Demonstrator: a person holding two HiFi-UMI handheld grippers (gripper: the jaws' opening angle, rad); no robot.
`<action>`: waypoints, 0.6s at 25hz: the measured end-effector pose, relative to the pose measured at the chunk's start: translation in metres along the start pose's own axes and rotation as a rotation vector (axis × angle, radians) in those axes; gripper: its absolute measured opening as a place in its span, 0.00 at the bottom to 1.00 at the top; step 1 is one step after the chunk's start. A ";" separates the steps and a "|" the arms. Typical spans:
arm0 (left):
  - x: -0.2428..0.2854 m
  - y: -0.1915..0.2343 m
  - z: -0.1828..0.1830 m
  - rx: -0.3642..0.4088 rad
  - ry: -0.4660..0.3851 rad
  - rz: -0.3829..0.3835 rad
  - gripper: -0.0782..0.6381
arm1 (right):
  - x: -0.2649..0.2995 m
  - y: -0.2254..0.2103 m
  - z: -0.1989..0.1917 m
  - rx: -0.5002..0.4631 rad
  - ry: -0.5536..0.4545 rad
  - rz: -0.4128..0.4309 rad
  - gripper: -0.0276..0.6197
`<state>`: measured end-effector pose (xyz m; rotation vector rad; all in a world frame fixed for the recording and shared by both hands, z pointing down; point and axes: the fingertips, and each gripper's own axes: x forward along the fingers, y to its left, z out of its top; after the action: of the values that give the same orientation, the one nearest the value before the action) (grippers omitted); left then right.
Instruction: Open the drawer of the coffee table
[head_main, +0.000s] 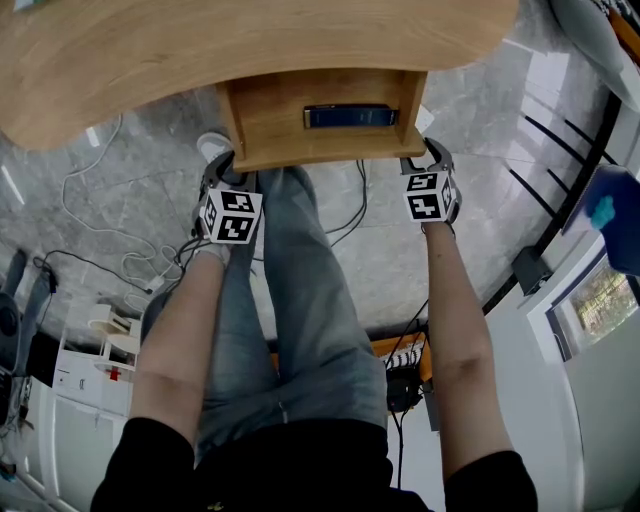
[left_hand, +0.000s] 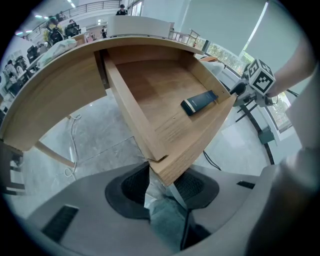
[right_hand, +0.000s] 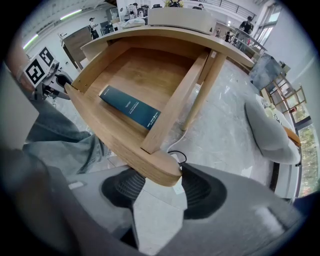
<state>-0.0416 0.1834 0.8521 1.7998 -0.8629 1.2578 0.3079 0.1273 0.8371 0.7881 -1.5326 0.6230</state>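
Observation:
The wooden coffee table (head_main: 200, 40) has its drawer (head_main: 270, 120) pulled out toward me. A dark blue flat box (head_main: 350, 116) lies inside it. My left gripper (head_main: 222, 175) is shut on the left corner of the drawer front (head_main: 320, 152), and my right gripper (head_main: 430, 160) is shut on its right corner. In the left gripper view the front's corner (left_hand: 185, 155) sits between the pads of the left gripper (left_hand: 162, 182), with the box (left_hand: 200, 101) beyond. The right gripper view shows the rounded corner (right_hand: 160, 172) clamped in the right gripper (right_hand: 157, 185), with the box (right_hand: 130, 106) on the drawer floor.
My legs in jeans (head_main: 300, 300) stand just under the drawer front. Cables (head_main: 100, 200) trail over the marble floor at the left. A white unit (head_main: 90, 350) stands at the lower left. A table leg (right_hand: 205, 90) and a grey chair (right_hand: 270, 130) are to the right.

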 end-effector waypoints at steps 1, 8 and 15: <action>0.001 0.000 0.000 0.003 0.003 0.000 0.33 | 0.000 0.000 0.000 -0.007 0.006 0.000 0.38; 0.005 -0.001 -0.002 0.037 0.015 -0.003 0.33 | 0.004 0.000 -0.002 -0.014 0.020 -0.006 0.38; 0.007 -0.002 -0.003 0.037 0.014 -0.021 0.34 | 0.005 -0.001 -0.004 -0.004 0.030 -0.020 0.39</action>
<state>-0.0387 0.1860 0.8590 1.8224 -0.8161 1.2791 0.3111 0.1286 0.8424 0.7866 -1.4965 0.6141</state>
